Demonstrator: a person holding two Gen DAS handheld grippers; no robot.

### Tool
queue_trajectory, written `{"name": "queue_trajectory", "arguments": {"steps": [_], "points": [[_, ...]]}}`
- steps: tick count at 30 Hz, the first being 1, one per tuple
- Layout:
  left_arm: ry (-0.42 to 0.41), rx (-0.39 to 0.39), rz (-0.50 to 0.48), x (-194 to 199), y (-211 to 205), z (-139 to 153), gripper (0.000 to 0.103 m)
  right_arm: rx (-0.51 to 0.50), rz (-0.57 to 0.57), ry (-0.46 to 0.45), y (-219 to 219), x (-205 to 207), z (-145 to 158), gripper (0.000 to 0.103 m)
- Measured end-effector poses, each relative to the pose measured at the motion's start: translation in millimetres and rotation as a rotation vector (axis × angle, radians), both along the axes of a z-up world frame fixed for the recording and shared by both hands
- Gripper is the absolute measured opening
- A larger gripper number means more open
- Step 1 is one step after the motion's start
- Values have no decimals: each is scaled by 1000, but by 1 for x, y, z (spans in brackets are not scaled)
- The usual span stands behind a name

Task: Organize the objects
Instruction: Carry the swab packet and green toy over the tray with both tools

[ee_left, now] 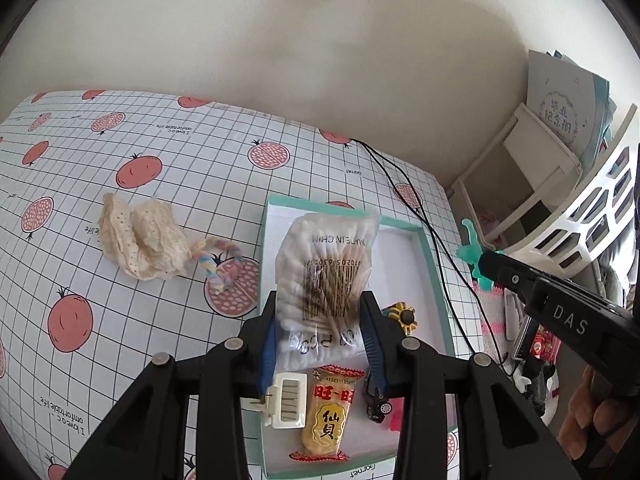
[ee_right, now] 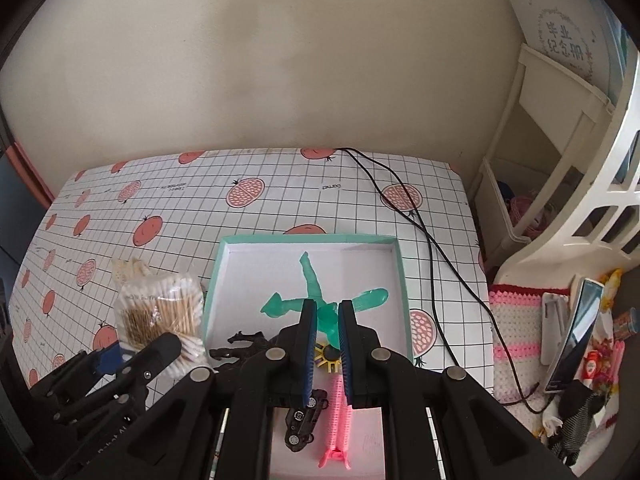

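While the left tool (ee_left: 320,320) pinches a clear crinkled bag of wooden-stemmed cotton swabs (ee_left: 326,276) above the shallow teal-rimmed white tray (ee_left: 434,264), the right tool (ee_right: 328,320) clamps a translucent green rubbery figure (ee_right: 320,304) over it.

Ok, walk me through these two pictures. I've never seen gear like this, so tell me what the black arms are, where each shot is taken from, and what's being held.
There is no robot here. A person holds a hand-held claw in each hand, and a wide-angle camera on each one looks forward along its two fingers.

In the left wrist view, the left claw is shut on a bag of cotton swabs, held over a shallow teal-rimmed box.

In the right wrist view, the right claw is shut on a green toy figure, over the same box.

In the box lie a rice cracker packet, a white clip, a small black toy car, a pink clip and a yellow-and-black toy. A cream cloth and a pastel rope lie on the fruit-patterned tablecloth.
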State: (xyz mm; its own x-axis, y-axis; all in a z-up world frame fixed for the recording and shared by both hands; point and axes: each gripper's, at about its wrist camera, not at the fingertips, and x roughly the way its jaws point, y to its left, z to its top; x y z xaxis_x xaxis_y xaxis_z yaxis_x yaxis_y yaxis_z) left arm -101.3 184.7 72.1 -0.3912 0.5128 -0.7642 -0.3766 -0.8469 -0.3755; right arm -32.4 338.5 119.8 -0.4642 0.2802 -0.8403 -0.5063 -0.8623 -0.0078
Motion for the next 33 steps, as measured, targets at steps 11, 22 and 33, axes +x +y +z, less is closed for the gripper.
{"name": "queue_trajectory", "arguments": {"steps": [11, 22, 33], "points": [[-78, -87, -70, 9, 28, -32, 40, -32, -98, -146, 34, 6, -51, 12], [-131, -127, -85, 7, 32, -51, 40, -84, -124, -270, 46, 10, -101, 12], [-164, -110, -84, 4, 29, -51, 48, -74, -119, -281, 42, 7, -98, 14]]}}
